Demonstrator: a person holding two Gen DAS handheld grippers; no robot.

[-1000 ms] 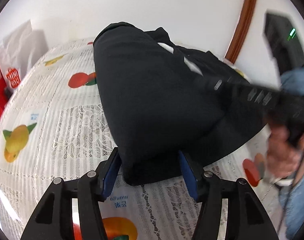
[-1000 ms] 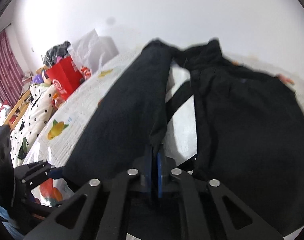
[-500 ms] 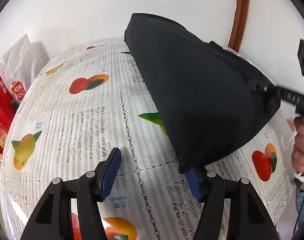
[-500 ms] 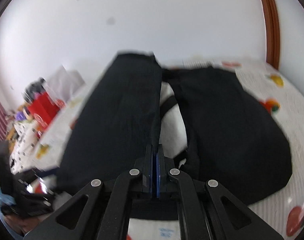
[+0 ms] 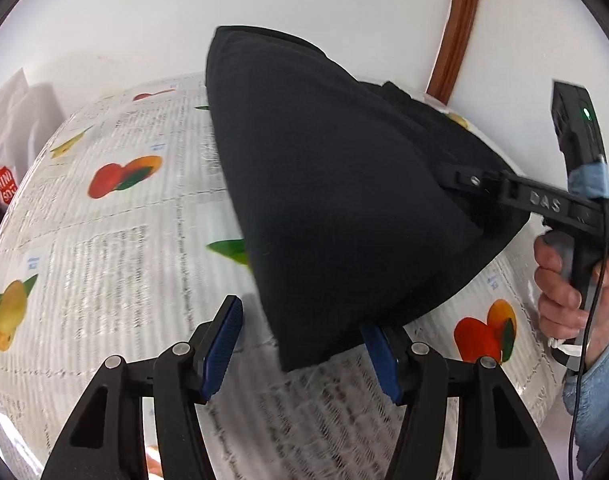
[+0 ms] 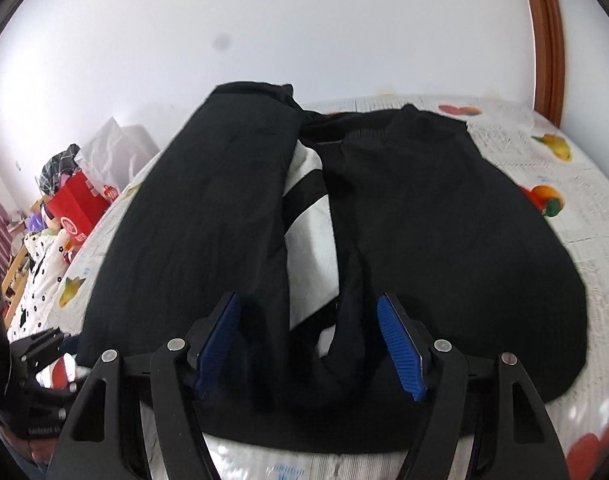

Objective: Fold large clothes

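Observation:
A large black garment with a white-and-black striped inner part lies on the fruit-print tablecloth. One side is folded over onto the rest; it also shows in the left wrist view. My left gripper is open, its jaws straddling the garment's near corner without gripping it. My right gripper is open above the garment's near edge. It also shows in the left wrist view, at the garment's right side.
A red paper bag and white bags stand at the table's left end, with clutter beyond. A white wall and a brown door frame lie behind the table. The person's hand holds the right gripper's handle.
My right gripper carried the garment's side across, then opened and let it go. My left gripper stayed open as the cloth slid to its right jaw.

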